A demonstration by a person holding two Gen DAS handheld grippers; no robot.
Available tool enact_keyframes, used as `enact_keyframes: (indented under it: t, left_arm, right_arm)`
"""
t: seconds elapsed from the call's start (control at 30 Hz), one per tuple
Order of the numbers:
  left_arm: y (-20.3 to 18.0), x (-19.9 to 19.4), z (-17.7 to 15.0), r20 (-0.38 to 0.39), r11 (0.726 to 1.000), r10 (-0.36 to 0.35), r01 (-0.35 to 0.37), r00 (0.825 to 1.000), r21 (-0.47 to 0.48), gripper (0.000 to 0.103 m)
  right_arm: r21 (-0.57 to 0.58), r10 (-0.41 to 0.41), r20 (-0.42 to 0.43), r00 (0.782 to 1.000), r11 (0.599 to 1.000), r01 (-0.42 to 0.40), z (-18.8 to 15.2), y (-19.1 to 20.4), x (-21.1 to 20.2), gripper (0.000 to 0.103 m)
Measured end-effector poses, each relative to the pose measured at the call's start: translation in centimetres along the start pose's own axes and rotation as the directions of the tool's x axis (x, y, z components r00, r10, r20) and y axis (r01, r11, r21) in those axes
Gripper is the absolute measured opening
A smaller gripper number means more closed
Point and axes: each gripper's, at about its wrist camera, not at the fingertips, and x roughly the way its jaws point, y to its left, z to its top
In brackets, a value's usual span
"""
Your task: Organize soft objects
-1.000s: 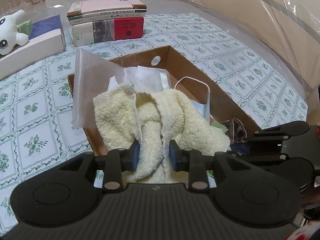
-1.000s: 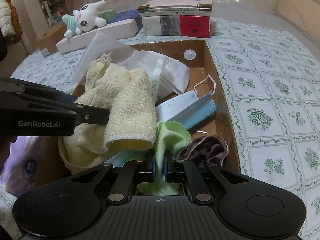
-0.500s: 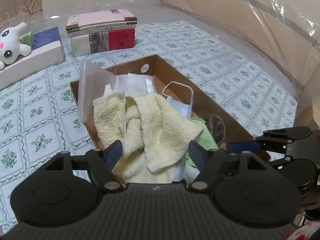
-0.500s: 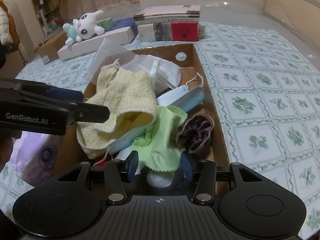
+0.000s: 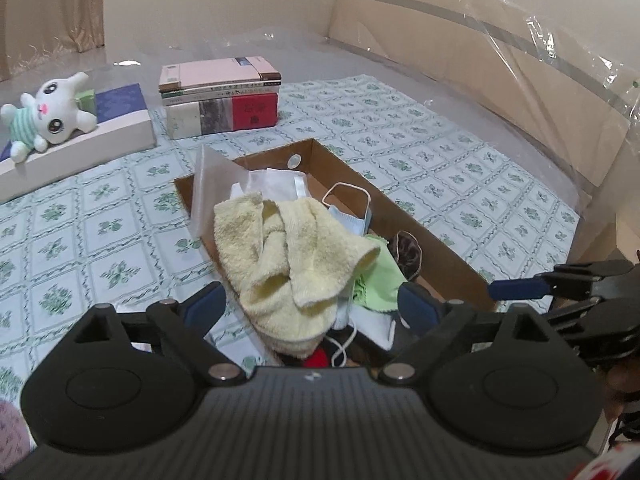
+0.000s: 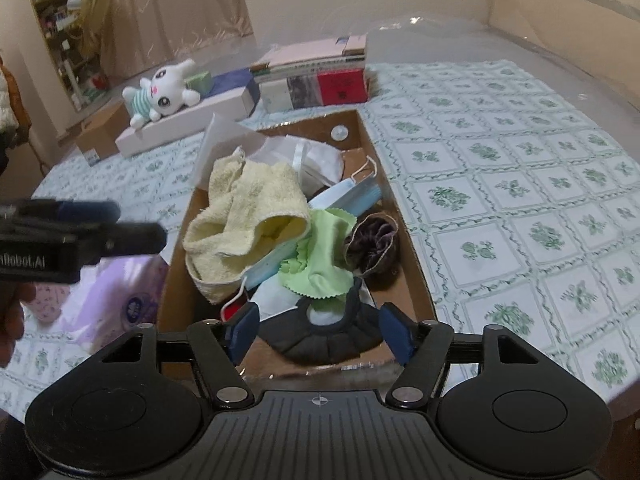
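Left gripper [image 5: 312, 304]: jaws spread wide, having just been opening; nothing gripped. The near end of the yellow towel [image 5: 288, 256] shows between the blue pads, but neither pad presses on it. The tool points down at a slant toward the near end of the box [image 5: 436, 240].

Right gripper [image 6: 320, 332]: jaws apart, likewise just opened, nothing clenched. It sits over the near end of the box, pointing down into it. Part of a hand [image 6: 16, 316] shows at the left edge of the right wrist view, under the left tool, which bears white lettering, partly cut off, ending "Robot.AI".

Box: open brown cardboard, lying on the patterned cloth [image 6: 520, 200], long axis running near to far. Contents, near to far: a black cap-like item [image 6: 324, 344]; a green cloth [image 6: 320, 256] with pinked edges; a dark scrunchie [image 6: 372, 244] just right of it; the towel heaped on the left side, overlapping a blue mask [image 6: 352, 196]; white fabric [image 6: 316, 160] and a clear bag [image 6: 228, 140] at the far end.

Left of the box, near: a purple pack [image 6: 120, 292], label unreadable.

Far: a stack of books [image 5: 220, 96], spine text illegible; to its left a plush toy [image 5: 48, 116] lying on a long white box [image 5: 80, 148].
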Motion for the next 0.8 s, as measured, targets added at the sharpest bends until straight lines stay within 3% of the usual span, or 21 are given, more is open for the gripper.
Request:
enact_keyframes:
  t: [0.3, 0.47, 0.8]
  left_arm:
    - [-0.7, -6.0, -3.6, 0.043, 0.998, 0.054, -0.053, 0.998, -0.025, 0.102]
    - [-0.6, -9.1, -5.6, 0.038, 0.997, 0.030, -0.027, 0.999, -0.069, 0.102]
    - [-0.4, -14.0, -9.5, 0.039, 0.992, 0.082, -0.078, 0.996, -0.096, 0.102]
  right_arm:
    - [0.028, -0.055, 0.072, 0.996, 0.998, 0.053, -1.6, 1.7, -5.7, 0.068]
    - [0.029, -0.084, 0.100, 0.991, 0.996, 0.081, -2.8, 3.3, -8.4, 0.069]
    - [0.095, -0.071, 0.140, 0.988, 0.994, 0.058, -6.1, 6.4, -11.1, 0.069]
